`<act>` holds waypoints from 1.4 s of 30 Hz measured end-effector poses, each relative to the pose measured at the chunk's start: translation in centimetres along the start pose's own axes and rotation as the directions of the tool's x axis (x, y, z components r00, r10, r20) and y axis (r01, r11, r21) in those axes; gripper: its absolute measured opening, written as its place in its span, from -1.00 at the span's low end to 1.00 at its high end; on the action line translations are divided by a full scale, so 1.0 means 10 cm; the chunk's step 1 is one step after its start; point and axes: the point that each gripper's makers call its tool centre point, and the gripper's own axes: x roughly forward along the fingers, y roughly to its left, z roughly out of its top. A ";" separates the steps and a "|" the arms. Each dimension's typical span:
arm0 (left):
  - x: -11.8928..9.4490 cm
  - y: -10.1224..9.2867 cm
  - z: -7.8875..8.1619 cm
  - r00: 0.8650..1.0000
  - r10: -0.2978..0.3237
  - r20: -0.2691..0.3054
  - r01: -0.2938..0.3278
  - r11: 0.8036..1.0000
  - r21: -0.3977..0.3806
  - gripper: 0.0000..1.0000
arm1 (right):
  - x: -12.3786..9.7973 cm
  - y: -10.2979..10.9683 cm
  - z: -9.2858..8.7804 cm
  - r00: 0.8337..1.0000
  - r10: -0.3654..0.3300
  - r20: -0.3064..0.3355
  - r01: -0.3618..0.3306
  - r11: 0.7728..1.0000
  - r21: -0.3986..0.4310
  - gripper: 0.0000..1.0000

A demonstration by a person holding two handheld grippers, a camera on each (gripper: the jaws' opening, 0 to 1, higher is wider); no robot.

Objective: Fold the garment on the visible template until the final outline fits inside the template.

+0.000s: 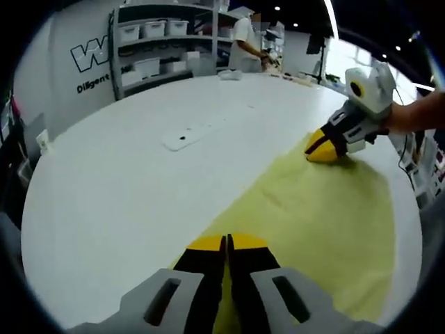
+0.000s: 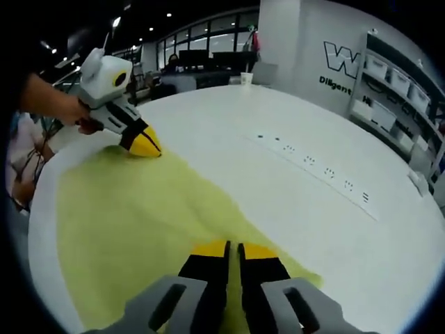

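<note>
A pale yellow garment [image 1: 327, 216] lies spread flat on the white table [image 1: 125, 195], running along its edge. In the left gripper view, my left gripper [image 1: 227, 241] is at the garment's near corner, jaws shut on the cloth edge. My right gripper [image 1: 318, 150] holds the far corner in a person's hand, its yellow tips pressed together on the cloth. The right gripper view shows the same from the other end: right gripper [image 2: 233, 245] shut on the near edge of the garment [image 2: 125, 223], left gripper [image 2: 148, 148] shut on the far corner.
A white power strip [image 1: 188, 136] lies on the table beyond the cloth, also seen as the long power strip [image 2: 313, 165]. Shelves with bins [image 1: 156, 42] stand behind the table, where a person [image 1: 245, 43] works. The table edge [image 2: 42, 229] runs close beside the garment.
</note>
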 end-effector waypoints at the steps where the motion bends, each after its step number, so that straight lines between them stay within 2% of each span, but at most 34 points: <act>1: -0.03 0.01 0.03 1.000 0.007 0.008 -0.007 1.000 -0.012 -0.94 | -0.01 0.00 0.00 1.000 -0.003 0.001 0.003 1.000 0.000 -1.00; 3: -0.07 0.03 0.10 1.000 0.011 0.028 -0.010 0.999 -0.042 -0.95 | -0.05 -0.01 0.05 1.000 -0.012 0.019 0.012 1.000 -0.002 -1.00; 7: -0.09 0.09 0.18 0.998 0.028 0.048 -0.027 1.000 -0.016 -0.95 | -0.10 -0.02 0.11 0.999 -0.022 0.047 0.022 1.000 -0.004 -1.00; 13: -0.02 0.17 0.22 0.995 0.076 0.058 -0.077 0.997 0.005 -0.95 | -0.08 -0.07 0.17 0.997 -0.050 0.053 0.052 0.998 -0.021 -1.00; 14: 0.01 0.18 0.21 0.995 0.083 0.051 -0.084 0.996 0.014 -0.95 | -0.04 -0.09 0.16 0.997 -0.057 0.045 0.058 0.998 -0.017 -1.00; 16: 0.05 0.21 0.16 0.994 0.106 0.038 -0.109 0.991 0.079 -0.94 | 0.02 -0.09 0.10 0.998 -0.054 0.017 0.054 0.998 -0.011 -1.00; 17: 0.08 0.18 0.07 0.995 0.104 -0.002 -0.103 0.990 0.096 -0.94 | 0.06 -0.07 0.03 0.999 -0.040 -0.016 0.040 0.999 -0.006 -1.00; 18: 0.10 0.18 0.06 0.994 0.110 -0.005 -0.109 0.988 0.108 -0.94 | 0.08 -0.06 -0.06 0.997 -0.038 -0.064 0.039 0.999 0.011 -1.00; 19: 0.10 0.17 0.05 0.994 0.108 0.001 -0.107 0.982 0.152 -0.93 | 0.09 -0.07 -0.05 0.997 -0.049 -0.053 0.049 0.999 -0.005 -1.00; 20: 0.09 0.16 0.04 0.994 0.112 -0.004 -0.110 0.983 0.150 -0.92 | 0.06 -0.11 0.03 0.997 -0.075 -0.009 0.075 0.997 -0.036 -1.00; 21: 0.06 0.17 0.03 0.992 0.126 -0.010 -0.124 0.981 0.147 -0.90 | 0.03 -0.15 0.01 0.995 -0.093 -0.018 0.093 0.995 -0.034 -0.91; 22: 0.01 0.20 0.12 0.990 0.134 0.036 -0.138 0.978 0.155 -0.86 | 0.01 -0.18 0.01 0.994 -0.110 -0.018 0.110 0.993 -0.031 -0.79; 23: -0.03 0.20 0.15 0.989 0.135 0.058 -0.142 0.980 0.142 -0.79 | -0.04 -0.17 0.06 0.994 -0.111 0.008 0.111 0.993 -0.031 -0.68; 24: -0.09 0.18 0.19 0.989 0.124 0.083 -0.132 0.986 0.098 -0.70 | -0.07 -0.16 0.10 0.994 -0.103 0.040 0.103 0.994 -0.017 -0.58; 25: -0.12 0.14 0.22 0.989 0.100 0.105 -0.109 0.990 0.085 -0.64 | -0.07 -0.13 0.13 0.994 -0.090 0.068 0.090 0.996 0.016 -0.56; 27: -0.20 0.03 0.21 0.991 0.046 0.123 -0.052 0.998 0.047 -0.61 | -0.12 -0.05 0.12 0.996 -0.057 0.074 0.056 0.998 0.015 -0.63; 28: -0.24 -0.04 0.19 0.992 0.015 0.129 -0.021 0.999 0.046 -0.63 | -0.14 -0.03 0.12 0.995 -0.056 0.083 0.055 0.998 0.015 -0.65; 30: -0.30 -0.12 0.11 0.993 0.001 0.121 -0.010 0.997 0.077 -0.66 | -0.19 0.04 0.09 0.994 -0.050 0.093 0.049 0.999 0.008 -0.66; 33: -0.34 -0.16 0.00 0.994 -0.002 0.110 -0.006 0.997 0.079 -0.66 | -0.22 0.11 0.05 0.993 -0.043 0.110 0.041 0.999 0.022 -0.67; 35: -0.37 -0.20 -0.07 0.995 0.002 0.104 -0.009 0.997 0.071 -0.65 | -0.24 0.17 0.00 0.992 -0.030 0.119 0.025 0.999 0.043 -0.69; 39: -0.42 -0.22 -0.24 0.997 0.007 0.082 -0.011 0.999 0.049 -0.64 | -0.26 0.24 -0.12 0.994 -0.009 0.111 0.006 1.000 0.030 -0.68; 42: -0.48 -0.16 -0.39 0.997 0.049 0.056 -0.054 0.995 0.081 -0.65 | -0.30 0.27 -0.21 0.995 -0.015 0.096 0.013 1.000 0.023 -0.72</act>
